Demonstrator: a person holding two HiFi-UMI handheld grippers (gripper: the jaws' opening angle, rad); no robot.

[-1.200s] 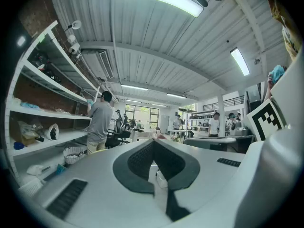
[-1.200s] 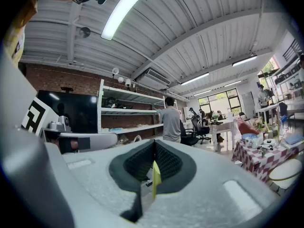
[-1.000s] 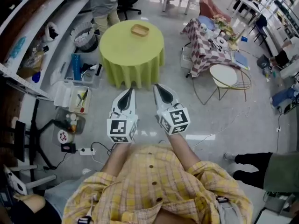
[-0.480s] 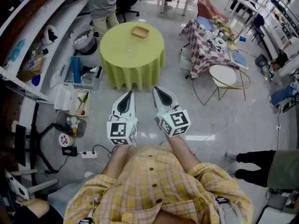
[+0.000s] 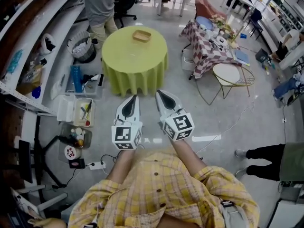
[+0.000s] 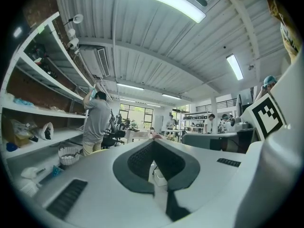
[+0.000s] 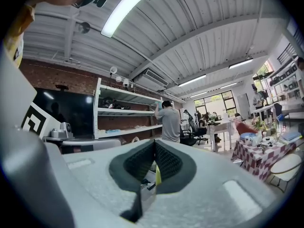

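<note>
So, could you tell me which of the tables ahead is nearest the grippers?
The round table with the yellow-green cloth, just beyond the left gripper and right gripper; the checked-cloth table and the small white table stand farther right.

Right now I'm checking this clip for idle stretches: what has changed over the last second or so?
Things on the floor have slid slightly down the head view, as if the person edged toward the round green table. The bystander at the shelves has raised an arm higher. Nothing taken or let go: left gripper and right gripper stay shut, empty, side by side.
</note>
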